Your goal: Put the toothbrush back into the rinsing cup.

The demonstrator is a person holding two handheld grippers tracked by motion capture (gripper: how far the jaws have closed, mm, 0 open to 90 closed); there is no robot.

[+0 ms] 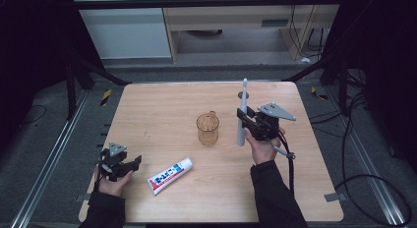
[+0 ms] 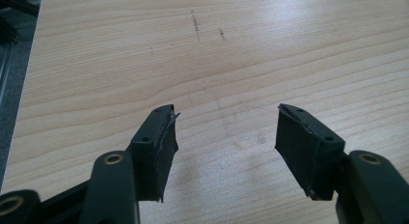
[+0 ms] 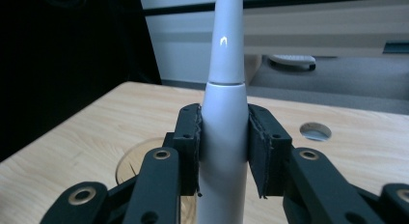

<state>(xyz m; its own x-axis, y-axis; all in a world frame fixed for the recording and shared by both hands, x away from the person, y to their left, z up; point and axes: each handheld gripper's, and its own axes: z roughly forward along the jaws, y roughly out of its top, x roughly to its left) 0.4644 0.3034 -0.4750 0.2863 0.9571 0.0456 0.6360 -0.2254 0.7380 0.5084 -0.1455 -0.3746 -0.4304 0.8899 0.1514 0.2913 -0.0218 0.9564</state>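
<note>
A white electric toothbrush [image 1: 242, 114] stands upright in the air, with my right gripper [image 1: 247, 121] shut on its thick handle; it is just right of an amber glass mug [image 1: 208, 128] in the middle of the table. In the right gripper view the toothbrush [image 3: 225, 118] rises between the pads [image 3: 189, 147], which press on both its sides, and the mug's rim [image 3: 126, 166] shows low behind the left jaw. My left gripper [image 1: 129, 165] rests open near the table's front left. A toothpaste tube [image 1: 170, 175] lies just right of it. In the left gripper view the left gripper [image 2: 224, 142] has only bare wood between its jaws.
The wooden table [image 1: 162, 110] has a small round hole [image 3: 315, 131] near its far right edge. Metal rails, black frame legs and loose cables [image 1: 364, 184] run along the floor on both sides. A pale cabinet [image 1: 123, 26] stands beyond the far edge.
</note>
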